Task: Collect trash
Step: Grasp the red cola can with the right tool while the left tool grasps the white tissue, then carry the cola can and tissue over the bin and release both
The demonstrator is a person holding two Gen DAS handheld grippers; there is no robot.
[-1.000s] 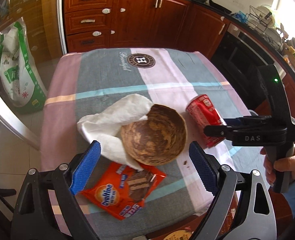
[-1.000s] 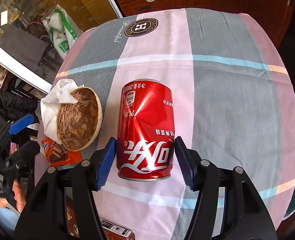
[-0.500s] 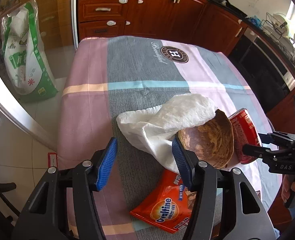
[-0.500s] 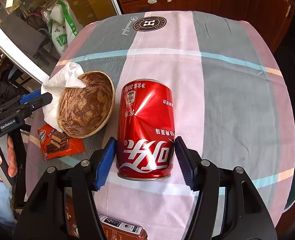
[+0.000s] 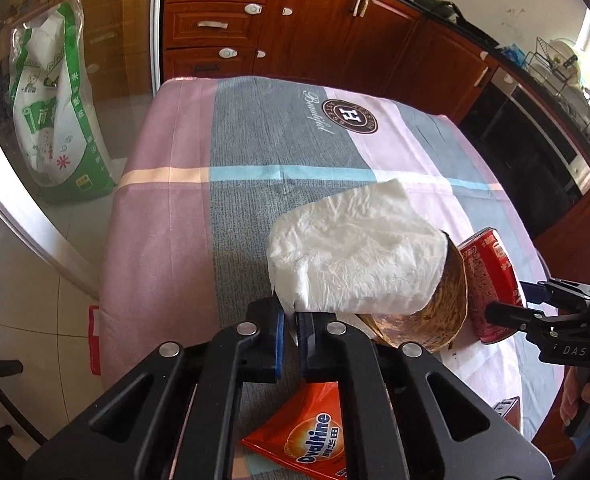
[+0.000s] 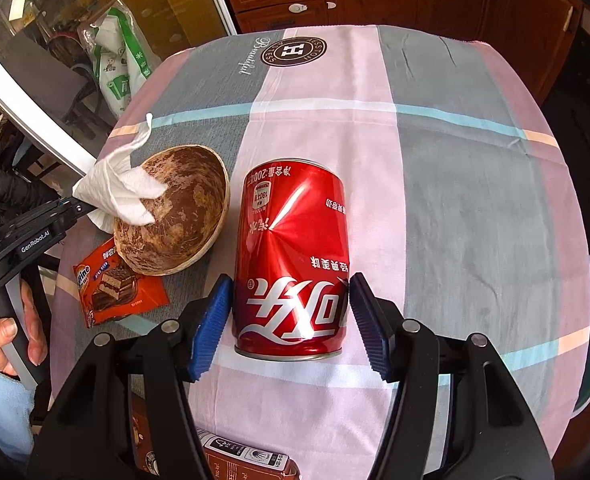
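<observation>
My left gripper [image 5: 290, 322] is shut on the edge of a crumpled white paper napkin [image 5: 355, 256] and holds it over the rim of a brown coconut-shell bowl [image 5: 439, 304]. In the right wrist view the napkin [image 6: 119, 192] drapes into the bowl [image 6: 179, 216]. A dented red cola can [image 6: 293, 260] lies on its side on the tablecloth between the blue pads of my right gripper [image 6: 291, 320], which is shut on it. An orange Ovaltine wrapper [image 6: 115, 286] lies flat beside the bowl, also under my left gripper [image 5: 307, 432].
The table has a checked cloth [image 6: 455, 160] of pink and grey. A brown carton [image 6: 247, 460] lies at the near edge. Wooden cabinets [image 5: 295, 28] stand behind, a green-and-white sack [image 5: 55, 112] on the floor to the left.
My left gripper has closed from wide open onto the napkin's edge and lifted it over the bowl. The right gripper has kept its hold on the can.
</observation>
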